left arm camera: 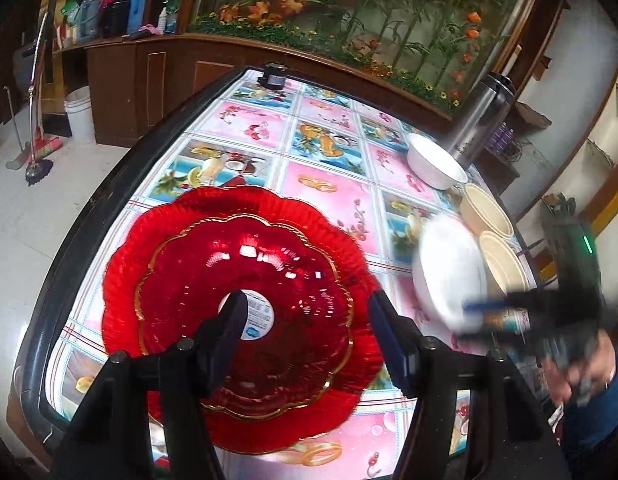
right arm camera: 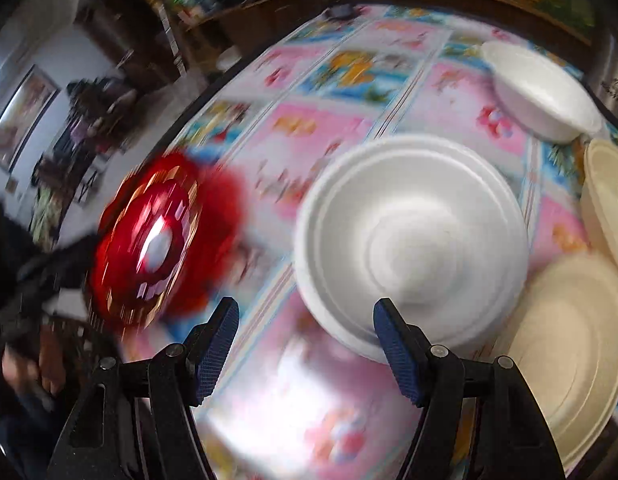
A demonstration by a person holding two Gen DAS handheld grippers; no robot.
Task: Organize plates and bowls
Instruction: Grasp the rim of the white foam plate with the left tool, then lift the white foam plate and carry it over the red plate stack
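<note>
Now the left gripper hangs with jaws apart over the red plates stacked on the table, gripping nothing. Right gripper, jaws spread too, hovers at the white bowl, beside 2 cream bowls.

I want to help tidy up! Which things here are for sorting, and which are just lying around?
For sorting: red plates, white bowl, far white bowl, cream bowls.

Just lying around: steel flask, small black gadget, white bucket, mop.
</note>
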